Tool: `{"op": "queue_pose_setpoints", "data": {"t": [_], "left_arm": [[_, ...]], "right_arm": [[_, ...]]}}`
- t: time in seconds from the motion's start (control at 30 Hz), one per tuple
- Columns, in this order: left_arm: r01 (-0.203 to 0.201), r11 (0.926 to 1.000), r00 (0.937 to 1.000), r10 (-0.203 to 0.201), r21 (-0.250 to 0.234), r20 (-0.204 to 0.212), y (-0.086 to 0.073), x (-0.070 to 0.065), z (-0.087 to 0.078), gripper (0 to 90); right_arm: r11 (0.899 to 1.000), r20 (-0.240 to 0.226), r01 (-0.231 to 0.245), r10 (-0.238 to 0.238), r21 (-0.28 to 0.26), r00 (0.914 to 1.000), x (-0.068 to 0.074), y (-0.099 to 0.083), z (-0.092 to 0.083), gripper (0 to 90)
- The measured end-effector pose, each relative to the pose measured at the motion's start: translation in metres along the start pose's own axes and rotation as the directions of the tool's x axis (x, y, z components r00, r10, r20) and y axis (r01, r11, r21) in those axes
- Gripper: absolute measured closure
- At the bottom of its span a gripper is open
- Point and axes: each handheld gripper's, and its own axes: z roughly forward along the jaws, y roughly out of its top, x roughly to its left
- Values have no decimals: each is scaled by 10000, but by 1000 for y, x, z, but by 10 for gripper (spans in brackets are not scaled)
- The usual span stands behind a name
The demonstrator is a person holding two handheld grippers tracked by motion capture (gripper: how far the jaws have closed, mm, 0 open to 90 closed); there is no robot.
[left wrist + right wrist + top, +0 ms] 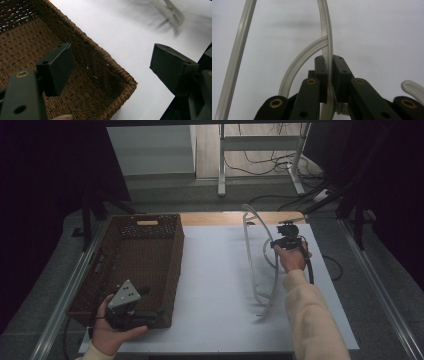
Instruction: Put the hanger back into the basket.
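High view showed the right tongs [276, 243] clamped on a white plastic hanger [260, 265], which stood tilted up off the white counter [215, 285], its far end raised toward the back edge and its near end apparently touching the surface in front of the person's sleeve. Right gripper view confirmed the grip: the two black pads pinched a thin pale bar of the hanger [325, 37] between them, with another curved bar arching off to one side. The left tongs [145, 312] rested at the near corner of the brown woven basket [145, 255], spread wide with nothing between them, one pad over the basket's inside and the other out over the counter. The step in hand looked like lifting the hanger to carry it; the next move would likely call for swinging it leftward across the bare counter, clearing the basket's rim before lowering it inside.
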Motion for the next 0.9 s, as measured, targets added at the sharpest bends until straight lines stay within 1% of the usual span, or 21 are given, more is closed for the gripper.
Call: {"op": "queue_pose_setpoints", "data": {"t": [0.07,0.1,0.17,0.23,0.27,0.3,0.37,0.43,0.47,0.57,0.63,0.73,0.8,0.87,0.9], "left_arm": [[4,10000,10000,-4,3,3,0,0,0,192],[1,10000,10000,-1,6,3,0,0,0,193],[-18,10000,10000,18,14,5,0,0,0,192],[-21,10000,10000,21,22,2,0,0,0,193],[-1,10000,10000,1,11,2,0,-1,0,192],[-17,10000,10000,17,24,-7,0,0,0,192],[5,10000,10000,-5,16,-12,0,0,0,192],[26,10000,10000,-26,10,-10,0,0,0,192],[25,10000,10000,-25,13,-7,0,0,1,192],[18,10000,10000,-18,15,-7,0,-1,1,193],[14,10000,10000,-14,15,-6,0,-1,1,192],[16,10000,10000,-16,11,-14,0,-1,0,193],[10,10000,10000,-10,19,-23,0,-1,0,192],[8,10000,10000,-8,13,-30,1,-1,0,192],[11,10000,10000,-11,8,-32,1,-1,0,192]], "right_arm": [[9998,-227,158,-161,-136,9996,-1,2,-9,828],[9993,-287,322,-327,-196,9991,-1,2,-13,829],[9976,-544,623,-639,-306,9965,-1,3,-21,828],[9952,-696,884,-911,-410,9934,1,4,-29,828],[9936,-845,1028,-1064,-467,9907,2,4,-33,828],[9907,-1014,1264,-1310,-501,9862,4,3,-37,828],[9860,-1096,1581,-1632,-536,9805,7,1,-44,828],[9798,-1232,1915,-1974,-581,9726,11,-2,-51,828],[9762,-1361,2090,-2152,-585,9670,14,-4,-55,828],[9675,-1603,2449,-2521,-634,9543,19,-9,-62,828],[9582,-1739,2791,-2859,-631,9423,23,-13,-67,828],[9440,-2004,3246,-3296,-583,9226,28,-21,-73,828],[9304,-2158,3624,-3655,-551,9055,32,-26,-76,827],[9191,-2260,3907,-3916,-507,8920,34,-31,-79,828],[9119,-2316,4075,-4074,-495,8834,35,-34,-80,828]]}}
